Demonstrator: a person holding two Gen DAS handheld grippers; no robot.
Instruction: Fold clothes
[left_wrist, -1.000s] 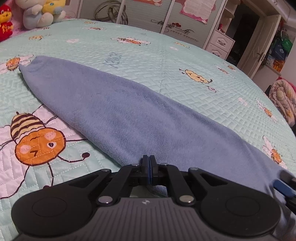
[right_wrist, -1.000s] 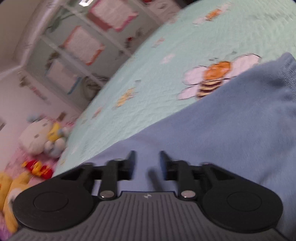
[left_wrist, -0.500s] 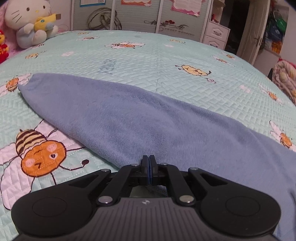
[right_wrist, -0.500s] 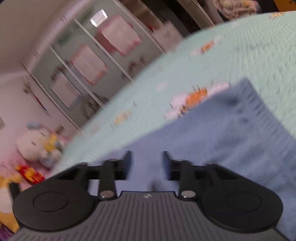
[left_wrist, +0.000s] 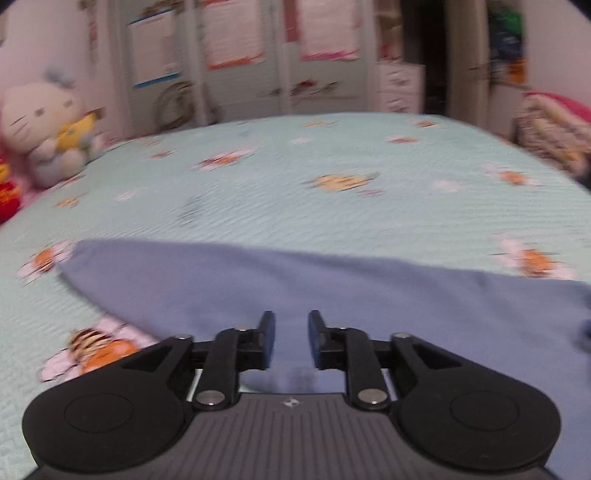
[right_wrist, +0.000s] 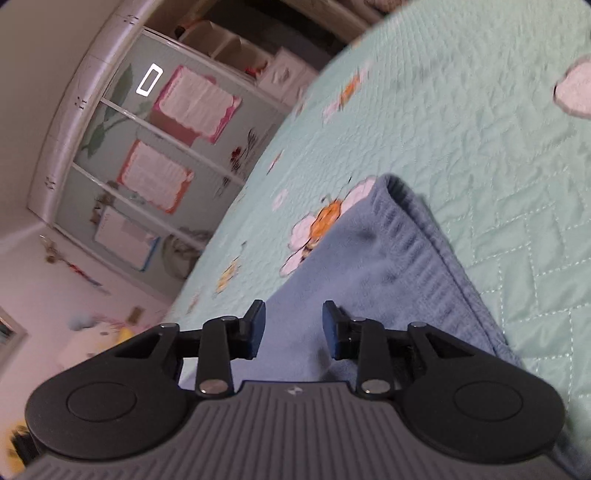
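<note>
On the bed (left_wrist: 369, 221), over a green quilt with bees, lies a folded blue cloth (left_wrist: 332, 291). The left gripper (left_wrist: 291, 338) hangs above the cloth's near part; its jaws have just been opening and now stand apart with nothing between them, the cloth lying below and past them. The right gripper (right_wrist: 293, 328) has jaws that have just been closing a little, yet they are still apart and grip nothing; the blue cloth (right_wrist: 369, 266) stretches ahead of them, its thick edge running off to the right. Papers hang on the cupboard doors (right_wrist: 147, 166), but their writing is too blurry to read.
</note>
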